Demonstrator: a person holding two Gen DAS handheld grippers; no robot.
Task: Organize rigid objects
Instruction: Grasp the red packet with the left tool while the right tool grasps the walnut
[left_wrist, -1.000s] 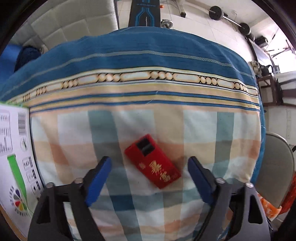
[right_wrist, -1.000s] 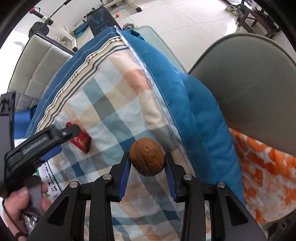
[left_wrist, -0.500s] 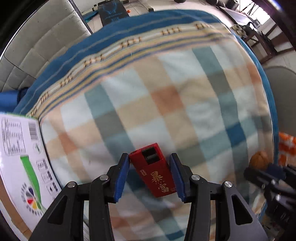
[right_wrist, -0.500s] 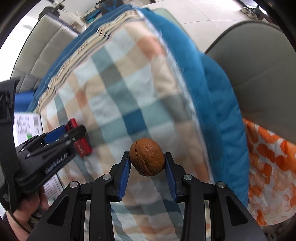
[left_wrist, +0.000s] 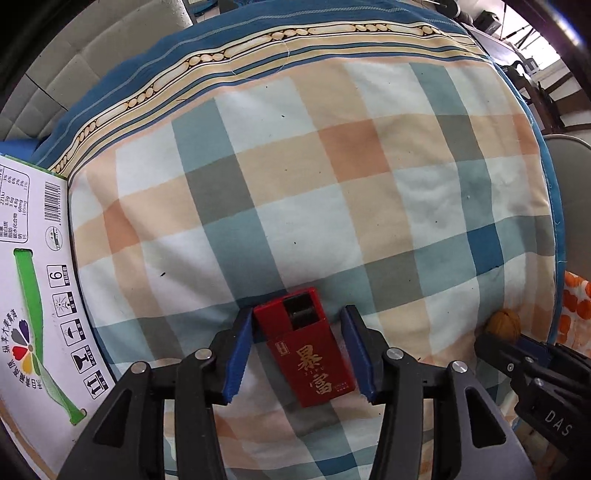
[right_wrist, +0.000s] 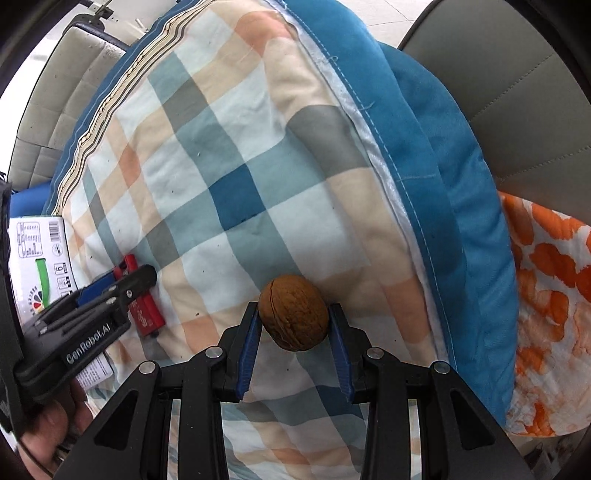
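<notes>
A soft checked blanket (left_wrist: 332, 177) of pale blue, grey and peach squares covers the surface, slightly rumpled, with a blue border and a beaded cream band along its far side; on it lies a small red box (left_wrist: 306, 347), flat and hard-edged, glossy with gold characters and a dark cut-out window at its far end; the left gripper (left_wrist: 301, 350) straddles this box with its blue ridged fingers (left_wrist: 238, 354) parted, the left one touching the box's corner, the right one standing a little clear of it; the box lies skewed between them. Off to the left a white printed carton (left_wrist: 33, 295) butts against the blanket's edge; the checked cloth ahead is open. The right gripper (right_wrist: 293, 332) pinches a walnut (right_wrist: 293, 312), brown, wrinkled, rounded, with its seam showing, between both blue pads near the tips, just above the blanket near its thick blue hem (right_wrist: 424, 155); beyond that hem sit a grey chair (right_wrist: 517, 92) and an orange-patterned cloth (right_wrist: 546, 314).
</notes>
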